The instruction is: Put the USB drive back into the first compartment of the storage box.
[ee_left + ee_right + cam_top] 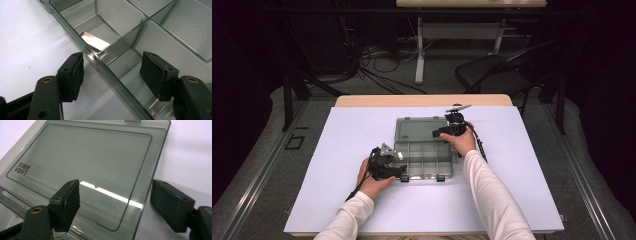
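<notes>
A smoky clear compartment box [423, 159] lies on the white mat with its lid [418, 129] folded open flat behind it. My left gripper [399, 172] is at the box's near left corner. In the left gripper view its jaws [113, 56] stand open astride the box's side wall [105, 72], one pad outside and one inside a compartment, neither pressing. A shiny metal-looking piece [93, 41] lies in that corner compartment. My right gripper [438, 133] hovers at the lid's right side. Its jaws [116, 183] are open across the lid's edge [140, 202], with one pad over the lid [87, 157].
The white mat [337, 150] covers most of the wooden table [422, 100], with bare room left, right and in front of the box. Beyond the table stand a dark chair [492, 75], another table's legs [419, 50], and floor cables [377, 62].
</notes>
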`<state>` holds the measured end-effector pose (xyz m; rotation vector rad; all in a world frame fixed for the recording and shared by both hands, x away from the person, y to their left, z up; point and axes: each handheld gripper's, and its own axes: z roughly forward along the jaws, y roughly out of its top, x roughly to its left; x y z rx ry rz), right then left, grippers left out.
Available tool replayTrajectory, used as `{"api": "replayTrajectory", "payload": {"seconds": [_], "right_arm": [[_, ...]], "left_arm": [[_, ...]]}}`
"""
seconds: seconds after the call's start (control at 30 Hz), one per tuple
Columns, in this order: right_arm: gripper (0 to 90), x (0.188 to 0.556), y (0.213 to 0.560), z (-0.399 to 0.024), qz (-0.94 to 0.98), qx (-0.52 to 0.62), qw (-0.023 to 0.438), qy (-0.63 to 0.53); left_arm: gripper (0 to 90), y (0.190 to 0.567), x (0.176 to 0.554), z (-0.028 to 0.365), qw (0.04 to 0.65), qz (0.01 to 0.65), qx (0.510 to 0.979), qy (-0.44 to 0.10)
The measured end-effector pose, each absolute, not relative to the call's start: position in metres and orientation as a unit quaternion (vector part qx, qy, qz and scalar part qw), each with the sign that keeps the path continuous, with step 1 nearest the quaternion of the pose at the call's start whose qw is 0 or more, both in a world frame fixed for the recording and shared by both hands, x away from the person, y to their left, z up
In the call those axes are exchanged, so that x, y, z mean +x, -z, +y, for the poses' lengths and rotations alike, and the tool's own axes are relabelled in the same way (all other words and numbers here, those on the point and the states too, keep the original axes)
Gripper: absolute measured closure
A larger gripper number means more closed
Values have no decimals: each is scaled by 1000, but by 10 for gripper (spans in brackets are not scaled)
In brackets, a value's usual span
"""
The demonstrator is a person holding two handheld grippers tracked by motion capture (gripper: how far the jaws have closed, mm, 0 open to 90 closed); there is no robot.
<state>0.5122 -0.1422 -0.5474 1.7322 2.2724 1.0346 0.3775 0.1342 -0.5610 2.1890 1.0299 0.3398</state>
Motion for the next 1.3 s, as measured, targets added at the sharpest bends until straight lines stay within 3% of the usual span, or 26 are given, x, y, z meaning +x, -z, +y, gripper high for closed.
{"api": "replayTrajectory", "payload": {"seconds": [1.3], "right_arm": [[322,513,546,-146,735,585,46,-338]], "left_arm": [[369,561,377,134,343,400,839,-136]]}}
